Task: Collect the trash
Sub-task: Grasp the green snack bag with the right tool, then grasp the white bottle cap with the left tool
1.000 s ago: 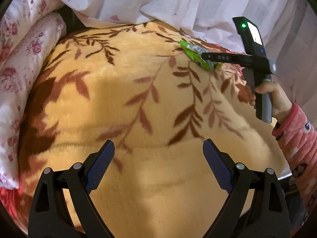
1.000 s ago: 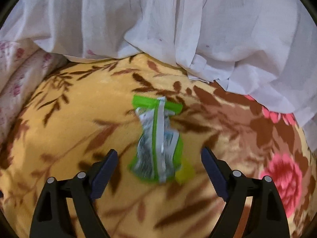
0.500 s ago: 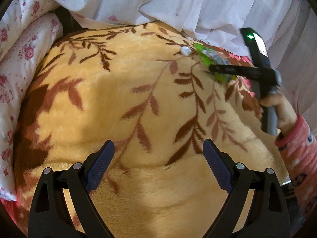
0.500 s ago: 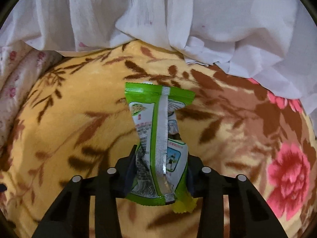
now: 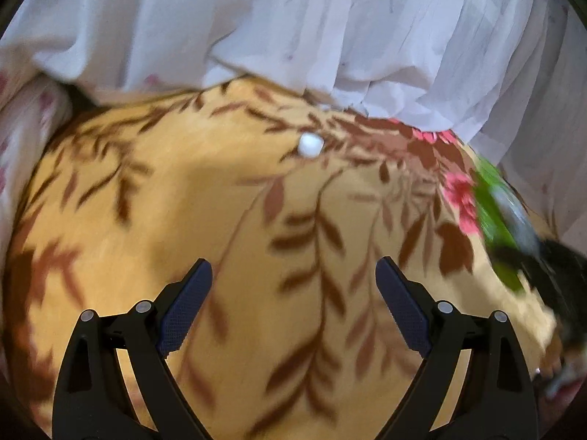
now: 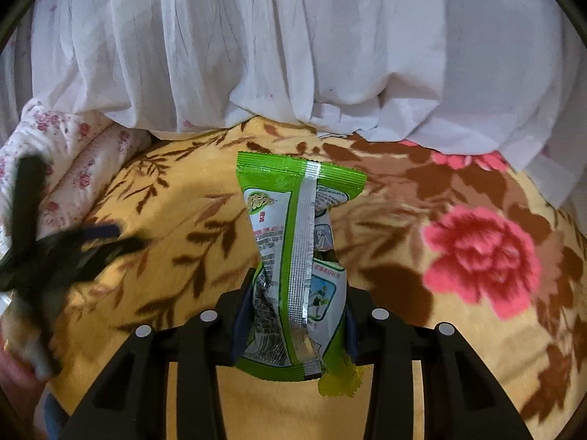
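Note:
My right gripper (image 6: pixel 295 324) is shut on a green and silver snack wrapper (image 6: pixel 297 242) and holds it upright above the yellow leaf-pattern blanket (image 6: pixel 183 198). The wrapper also shows blurred at the right edge of the left wrist view (image 5: pixel 500 216), with the right gripper (image 5: pixel 550 267) dark and blurred below it. My left gripper (image 5: pixel 293 311) is open and empty over the blanket (image 5: pixel 220 201). A small white crumpled ball (image 5: pixel 310 144) lies on the blanket ahead of the left gripper. The left gripper shows blurred at the left of the right wrist view (image 6: pixel 47 256).
A white sheer curtain (image 5: pixel 330 36) hangs across the back of the bed and rests on the blanket's far edge. A pink-flowered white quilt (image 6: pixel 62 154) is rolled up along the left side. A large pink flower (image 6: pixel 480 256) is printed on the blanket at the right.
My right gripper closed on the green wrapper and lifted it off the blanket, moving right and nearer. The left gripper moved forward toward the white ball, which was uncovered when the wrapper left.

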Demonstrator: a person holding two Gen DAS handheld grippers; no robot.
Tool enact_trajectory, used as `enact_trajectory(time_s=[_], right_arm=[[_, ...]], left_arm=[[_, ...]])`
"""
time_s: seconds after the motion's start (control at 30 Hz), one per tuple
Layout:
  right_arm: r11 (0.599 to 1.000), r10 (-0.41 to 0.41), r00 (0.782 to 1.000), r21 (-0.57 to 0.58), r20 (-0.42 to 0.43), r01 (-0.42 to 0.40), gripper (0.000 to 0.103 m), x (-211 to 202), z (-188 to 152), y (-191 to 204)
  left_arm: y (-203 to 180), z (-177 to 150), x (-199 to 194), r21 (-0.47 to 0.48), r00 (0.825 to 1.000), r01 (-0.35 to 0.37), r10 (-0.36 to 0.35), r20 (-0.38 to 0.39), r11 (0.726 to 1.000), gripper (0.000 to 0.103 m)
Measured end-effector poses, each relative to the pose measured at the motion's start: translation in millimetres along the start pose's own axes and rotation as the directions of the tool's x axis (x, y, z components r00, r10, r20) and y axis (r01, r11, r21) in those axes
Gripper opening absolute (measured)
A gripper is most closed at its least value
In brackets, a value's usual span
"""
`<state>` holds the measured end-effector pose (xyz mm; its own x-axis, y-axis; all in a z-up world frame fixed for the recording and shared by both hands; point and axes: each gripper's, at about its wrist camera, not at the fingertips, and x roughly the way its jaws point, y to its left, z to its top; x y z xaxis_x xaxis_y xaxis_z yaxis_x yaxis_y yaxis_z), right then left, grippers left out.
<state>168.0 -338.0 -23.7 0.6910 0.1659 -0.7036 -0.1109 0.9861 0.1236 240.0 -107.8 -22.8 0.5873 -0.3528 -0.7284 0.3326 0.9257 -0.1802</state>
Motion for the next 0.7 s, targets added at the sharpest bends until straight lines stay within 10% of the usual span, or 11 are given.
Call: enact_trajectory(time_s=[0.7], right_arm=[[0.997, 0.070, 0.997, 0.035, 0.035, -0.071, 0.041, -17, -34, -30]], left_arm=[[-13, 102, 178, 0.006, 0.985, -0.168, 0.168, -0.033, 0.986, 0.088]])
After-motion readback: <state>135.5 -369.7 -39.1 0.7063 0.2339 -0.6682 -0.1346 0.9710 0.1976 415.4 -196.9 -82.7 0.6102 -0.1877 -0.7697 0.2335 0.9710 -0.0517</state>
